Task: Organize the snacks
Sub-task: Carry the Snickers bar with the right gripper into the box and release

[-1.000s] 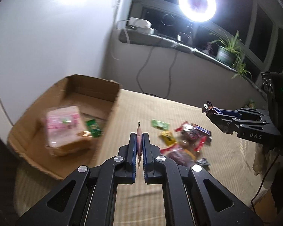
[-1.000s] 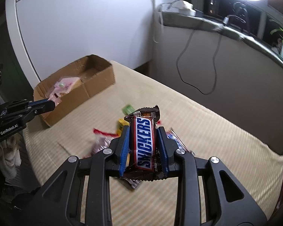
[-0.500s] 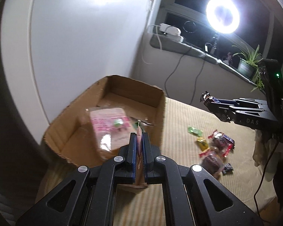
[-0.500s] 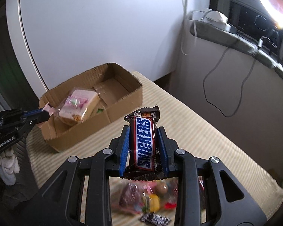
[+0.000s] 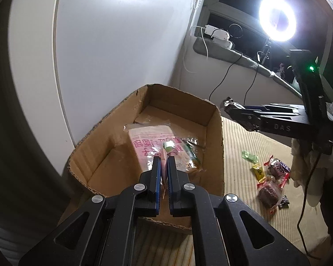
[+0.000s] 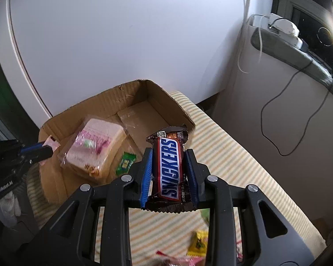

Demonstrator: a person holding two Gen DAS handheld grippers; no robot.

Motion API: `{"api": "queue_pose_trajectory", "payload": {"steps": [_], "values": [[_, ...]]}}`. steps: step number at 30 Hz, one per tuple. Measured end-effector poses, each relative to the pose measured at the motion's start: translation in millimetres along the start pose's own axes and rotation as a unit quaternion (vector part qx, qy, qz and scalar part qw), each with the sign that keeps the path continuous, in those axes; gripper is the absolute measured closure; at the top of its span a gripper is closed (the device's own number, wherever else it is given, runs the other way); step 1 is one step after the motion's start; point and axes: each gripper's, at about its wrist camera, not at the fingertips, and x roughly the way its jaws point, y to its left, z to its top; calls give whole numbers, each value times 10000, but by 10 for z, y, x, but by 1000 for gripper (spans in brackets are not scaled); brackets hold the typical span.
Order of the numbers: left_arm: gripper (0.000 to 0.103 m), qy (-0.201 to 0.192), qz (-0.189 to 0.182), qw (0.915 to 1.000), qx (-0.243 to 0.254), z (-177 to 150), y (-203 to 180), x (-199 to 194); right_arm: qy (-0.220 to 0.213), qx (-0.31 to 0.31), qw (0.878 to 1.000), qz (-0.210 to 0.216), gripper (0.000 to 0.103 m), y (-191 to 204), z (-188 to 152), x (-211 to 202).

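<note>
Carrying a stiff, light Snickers bar [image 6: 169,169] pinched mid-length across its slick wrapper in the right claw [image 6: 169,170], cardboard box [image 6: 82,108] just ahead; left claw [image 5: 163,173] clamped on a thin pink packet [image 5: 164,177].

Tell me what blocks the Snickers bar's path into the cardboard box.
Nothing visible does. The right gripper holds the Snickers bar just short of the cardboard box, whose top is open, with bare floor beside the pink sandwich pack.
</note>
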Motion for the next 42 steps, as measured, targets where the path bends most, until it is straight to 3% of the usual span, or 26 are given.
{"api": "queue_pose_trajectory", "payload": {"steps": [10,25,28,29,31,33,42], "values": [[99,66,-15,10000,42,6,5,67,167,-53,9998,131,73,80,141,344],[98,49,13,10000,75,10,-15,58,163,-23,9996,226,73,100,179,430],[91,54,22,9999,106,9,-43,55,106,-37,9997,236,73,105,196,395],[88,50,22,9999,117,9,-54,51,92,-30,9997,232,70,103,199,380],[86,41,32,9999,139,10,-77,37,39,-20,9998,212,44,99,204,337],[80,23,53,9999,161,10,-95,26,-66,-23,9998,190,32,93,203,284],[80,-64,27,9997,219,2,-203,-72,-158,-3,9998,100,27,53,143,80]]}}
